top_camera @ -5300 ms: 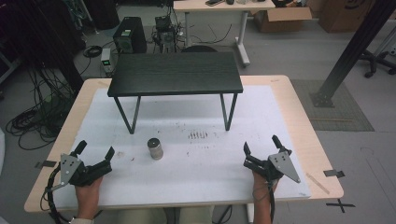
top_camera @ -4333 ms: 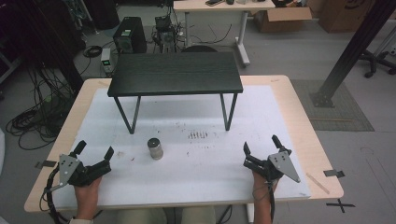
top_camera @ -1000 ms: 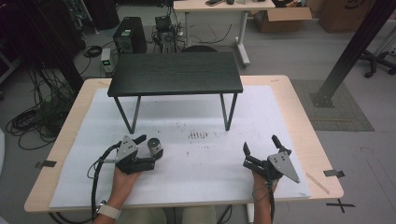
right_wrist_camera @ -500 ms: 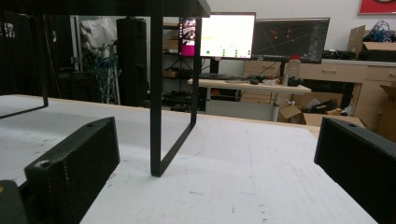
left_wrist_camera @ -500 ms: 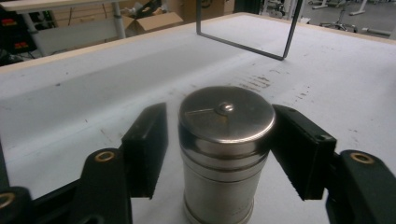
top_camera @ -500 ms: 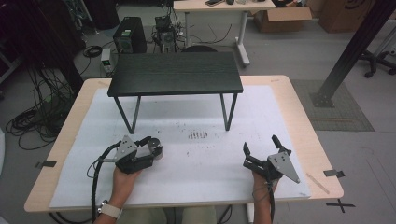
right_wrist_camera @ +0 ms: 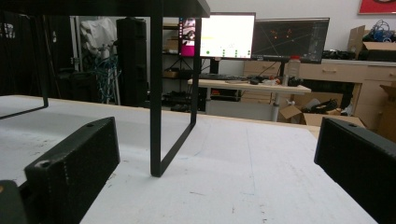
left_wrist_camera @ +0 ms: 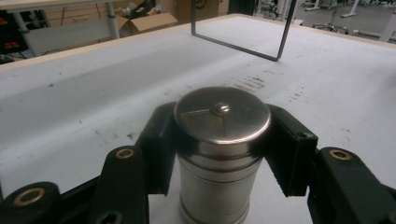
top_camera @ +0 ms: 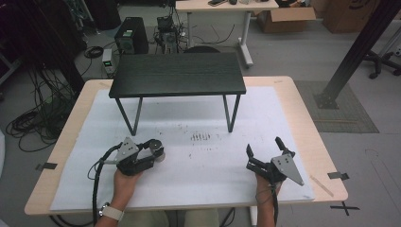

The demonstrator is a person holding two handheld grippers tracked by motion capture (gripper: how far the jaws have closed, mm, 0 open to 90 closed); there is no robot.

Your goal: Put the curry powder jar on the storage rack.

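Note:
A small metal canister [top_camera: 159, 149] with a flat steel lid stands upright on the white sheet [top_camera: 283, 109], front left. My left gripper [top_camera: 154, 152] is shut on it. In the left gripper view the pads [left_wrist_camera: 292, 149] press both sides of the canister [left_wrist_camera: 219, 154] just under its lid. My right gripper [top_camera: 263, 145] rests open at the front right, with nothing between its jaws. In the right gripper view its wide gap [right_wrist_camera: 217, 163] faces bare sheet.
A low black table [top_camera: 177, 74] on thin metal legs stands at the back middle of the sheet; one leg [right_wrist_camera: 156, 93] rises ahead of the right gripper. Dark smudges [top_camera: 201, 137] mark the sheet's middle. The wooden tabletop's edge [top_camera: 309, 127] borders the sheet.
My left gripper moved from the front left corner to the canister and closed its jaws around it. The right gripper has stayed where it was.

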